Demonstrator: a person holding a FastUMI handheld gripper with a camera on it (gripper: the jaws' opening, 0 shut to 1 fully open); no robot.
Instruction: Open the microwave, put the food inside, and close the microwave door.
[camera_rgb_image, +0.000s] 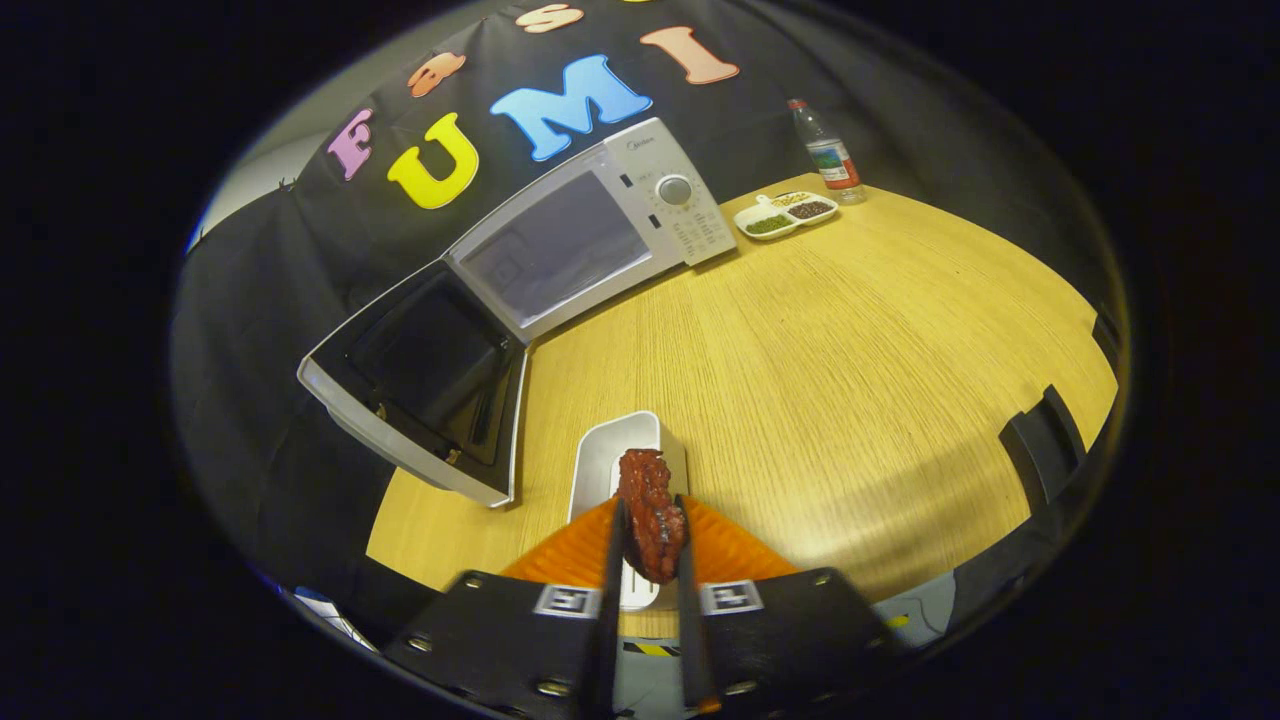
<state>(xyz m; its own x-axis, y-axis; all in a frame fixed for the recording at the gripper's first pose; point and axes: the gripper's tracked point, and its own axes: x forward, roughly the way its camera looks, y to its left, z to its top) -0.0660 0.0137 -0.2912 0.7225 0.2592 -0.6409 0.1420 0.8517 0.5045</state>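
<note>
My gripper (650, 515) is shut on a dark red piece of meat (650, 512), which stands on edge between the two fingers. Right under and beyond it lies a white oblong tray (610, 455) on the wooden table (860, 380). Farther off, beyond the fingers and to the left, stands the white microwave (590, 235) against the booth wall. Its door (420, 385) is swung wide open toward me, dark inner side showing. The control panel with a round knob (675, 190) sits on the microwave's right side.
At the table's far side a white divided dish (785, 215) holds small portions of food, with a plastic water bottle (825, 152) beside it. Black brackets (1040, 445) stick up along the table's right edge.
</note>
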